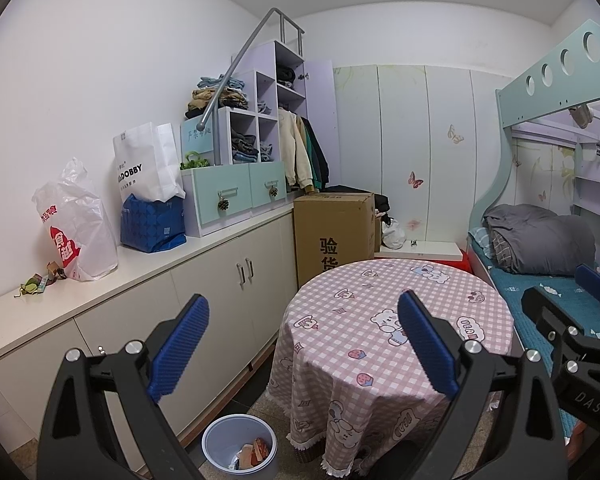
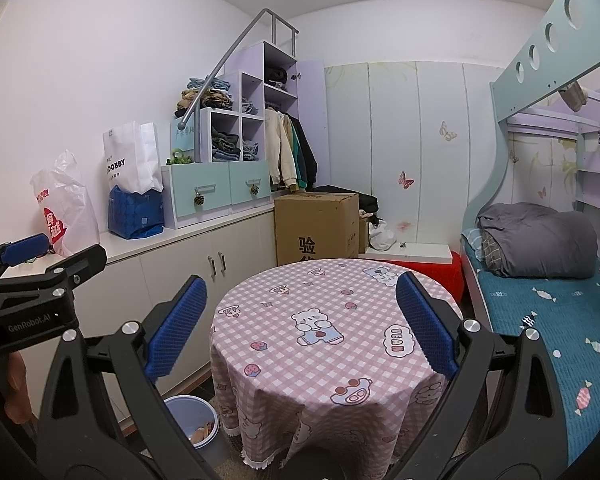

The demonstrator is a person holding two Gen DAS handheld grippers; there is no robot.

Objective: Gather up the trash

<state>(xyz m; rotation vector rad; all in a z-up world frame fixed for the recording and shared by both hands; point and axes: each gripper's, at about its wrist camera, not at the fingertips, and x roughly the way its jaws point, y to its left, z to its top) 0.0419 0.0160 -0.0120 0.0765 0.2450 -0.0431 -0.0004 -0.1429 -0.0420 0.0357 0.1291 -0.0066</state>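
Left gripper point(image 1: 304, 344): blue pads spread wide apart, nothing between them, held above the floor beside the table
Right gripper point(image 2: 302, 326): pads likewise wide apart, empty, over the near table edge
Bin point(image 1: 239, 450): pale blue, on the floor at the foot of the table, wrappers inside
Round table point(image 2: 320, 320): pink checked cloth with bear prints
Scraps of trash point(image 1: 40, 280): small crumpled wrappers on the white counter point(image 1: 148, 264), just beside a white plastic bag point(image 1: 76, 224)
Cardboard box point(image 1: 332, 228): behind the table

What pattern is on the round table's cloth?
Pink-and-white check with cartoon bears on the tablecloth; clearest in the right wrist view.
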